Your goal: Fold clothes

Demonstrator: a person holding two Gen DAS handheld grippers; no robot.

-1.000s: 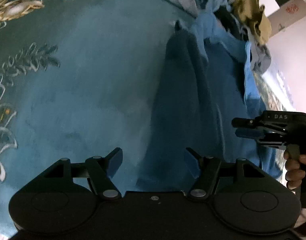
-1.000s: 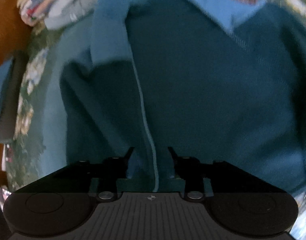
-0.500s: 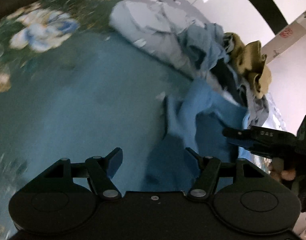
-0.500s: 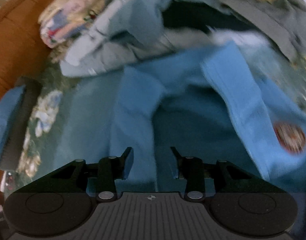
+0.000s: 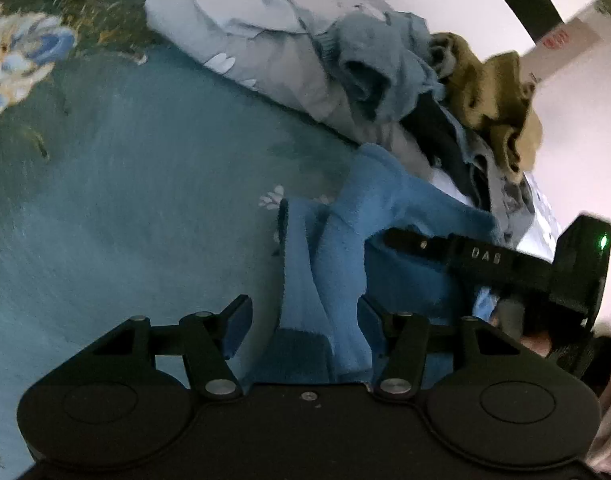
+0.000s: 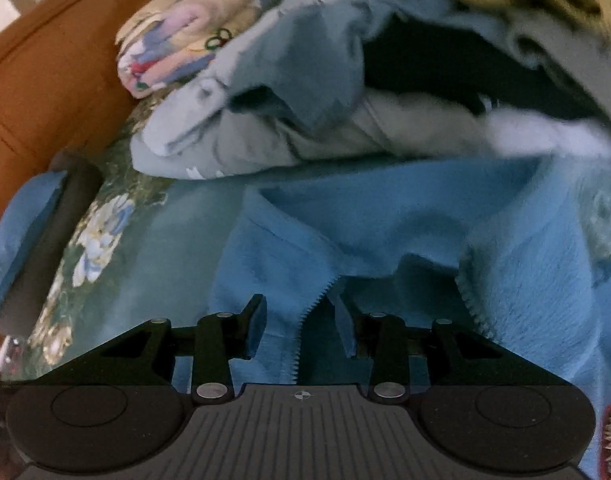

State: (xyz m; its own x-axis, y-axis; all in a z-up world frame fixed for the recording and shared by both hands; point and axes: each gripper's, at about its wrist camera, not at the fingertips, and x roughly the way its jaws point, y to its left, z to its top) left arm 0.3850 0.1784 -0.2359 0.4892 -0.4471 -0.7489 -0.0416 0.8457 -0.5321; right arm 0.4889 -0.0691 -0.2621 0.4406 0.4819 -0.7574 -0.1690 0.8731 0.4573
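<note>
A blue fleece zip jacket [image 5: 345, 220] lies on the teal floral bedspread [image 5: 145, 200], its collar end [image 6: 385, 208] toward the clothes pile. My left gripper [image 5: 303, 320] hangs over the jacket's left edge. A fold of fleece stands between its jaws, which are closing; the left pad is still clear of the cloth. My right gripper [image 6: 299, 320] is open over the zipper edge [image 6: 305, 320], which runs between its fingers without being pinched. In the left wrist view the right gripper [image 5: 393, 240] reaches in from the right above the jacket, held by a hand [image 5: 533, 340].
A pile of clothes sits just beyond the jacket: a grey garment [image 5: 245, 32], a grey-blue knit [image 5: 377, 64], an olive one [image 5: 493, 100]. A folded floral quilt [image 6: 185, 40] leans on the orange-brown headboard [image 6: 45, 80]. A blue pillow [image 6: 21, 232] lies at the left.
Both grippers slid along the jacket from its dark body up to the collar end, and the clothes pile came into view. The left jaws narrowed a little. The right gripper drew closer to the left.
</note>
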